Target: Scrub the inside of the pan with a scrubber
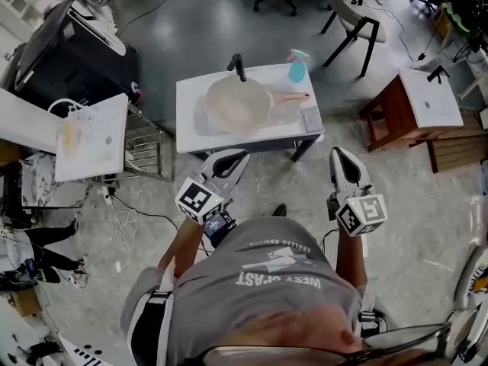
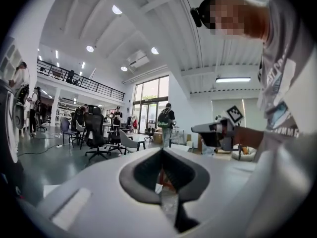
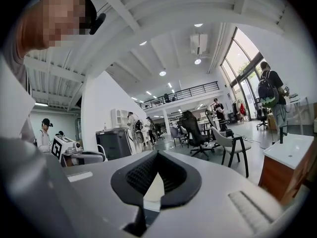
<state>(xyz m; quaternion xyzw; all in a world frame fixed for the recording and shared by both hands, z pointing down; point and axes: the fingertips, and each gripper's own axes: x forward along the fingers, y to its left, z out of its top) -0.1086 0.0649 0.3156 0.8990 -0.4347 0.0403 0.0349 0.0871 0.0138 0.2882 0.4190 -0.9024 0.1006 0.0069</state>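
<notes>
Pan (image 1: 238, 104) sits on the white desk (image 1: 191, 128), pale inside facing up, handle (image 1: 293, 97) pointing to view's right. Scrubber (image 1: 311, 118), a grey pad, lies flat on the desk just off the end of the pan's handle, on my side of it, not touching the pan. Teal spray btl (image 1: 296, 65) stands behind the pan's handle. Black upright item (image 1: 238, 67) is at the pan's far rim; I can't tell what it is. Both grippers are off the desk, over the floor (image 1: 427, 219) on the pan's near side. L gripper (image 1: 242, 156) (image 2: 162, 155) is near-left of the pan, R gripper (image 1: 337, 152) (image 3: 156, 155) near-right of it, beyond the scrubber. L jaws are pressed together w/ nothing pinched. R jaws likewise meet at the tips, empty. Neither gripper touches pan or scrubber.
</notes>
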